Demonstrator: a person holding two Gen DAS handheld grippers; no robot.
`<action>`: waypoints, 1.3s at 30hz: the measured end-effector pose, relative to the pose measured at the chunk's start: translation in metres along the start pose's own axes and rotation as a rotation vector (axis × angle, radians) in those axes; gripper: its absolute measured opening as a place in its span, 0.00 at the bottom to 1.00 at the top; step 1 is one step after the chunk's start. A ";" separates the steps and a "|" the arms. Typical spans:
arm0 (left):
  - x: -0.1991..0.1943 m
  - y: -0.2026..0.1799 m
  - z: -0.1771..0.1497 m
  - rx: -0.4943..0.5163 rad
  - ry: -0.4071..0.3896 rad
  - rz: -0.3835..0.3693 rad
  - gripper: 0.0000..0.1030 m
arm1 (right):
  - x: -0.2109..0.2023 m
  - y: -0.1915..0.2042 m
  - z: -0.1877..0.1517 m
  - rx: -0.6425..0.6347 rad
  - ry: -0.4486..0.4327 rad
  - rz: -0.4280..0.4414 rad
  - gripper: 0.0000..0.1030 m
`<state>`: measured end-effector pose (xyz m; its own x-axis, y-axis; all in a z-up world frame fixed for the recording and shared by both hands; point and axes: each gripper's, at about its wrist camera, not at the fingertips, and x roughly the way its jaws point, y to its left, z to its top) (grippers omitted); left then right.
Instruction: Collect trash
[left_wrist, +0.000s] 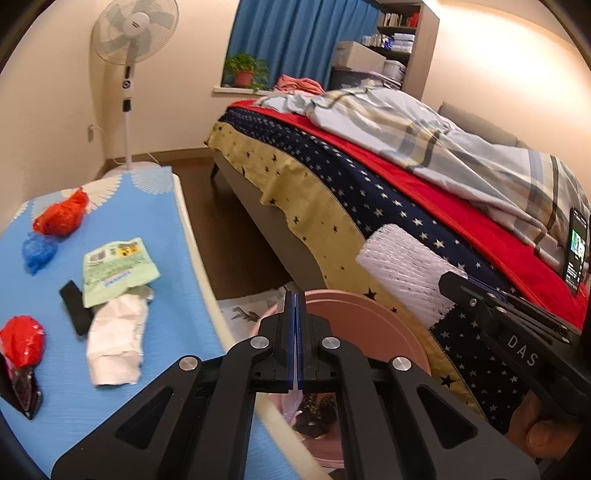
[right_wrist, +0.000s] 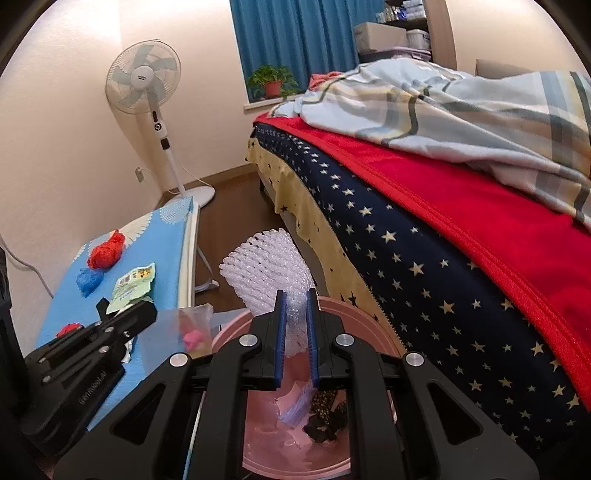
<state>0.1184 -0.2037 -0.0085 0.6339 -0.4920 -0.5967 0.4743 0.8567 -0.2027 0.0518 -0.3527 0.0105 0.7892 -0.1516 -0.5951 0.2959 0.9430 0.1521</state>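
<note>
While the white foam net (right_wrist: 271, 266) sits pinched in the right hand-held gripper (right_wrist: 295, 325), it hangs right over the pink bin (right_wrist: 373, 325).

The net's long side sticks up and away from the jaws, toward the middle of the frame, and the bin is just below, low in the frame, so a drop would go straight in. The bin already has crumpled scraps and a dark wrapper inside. The left hand-held gripper (left_wrist: 296, 332) is pressed together and holds nothing. It is nearer the blue bench (left_wrist: 166, 258) at the left, where a red bag (left_wrist: 61, 216), a blue bag (left_wrist: 38, 251), a green packet (left_wrist: 118, 269) and white paper (left_wrist: 114, 339) wait.
</note>
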 end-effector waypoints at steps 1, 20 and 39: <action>0.003 -0.002 0.000 0.003 0.008 -0.008 0.00 | 0.001 -0.001 0.000 0.003 0.005 -0.003 0.11; -0.005 0.010 0.002 -0.018 -0.001 0.010 0.02 | 0.003 -0.012 0.000 0.039 0.009 -0.056 0.36; -0.068 0.067 0.003 -0.100 -0.074 0.092 0.02 | -0.034 0.047 0.011 -0.074 -0.109 0.159 0.37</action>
<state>0.1091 -0.1132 0.0203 0.7173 -0.4172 -0.5580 0.3508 0.9082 -0.2281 0.0450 -0.3064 0.0464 0.8777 -0.0263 -0.4785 0.1257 0.9762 0.1770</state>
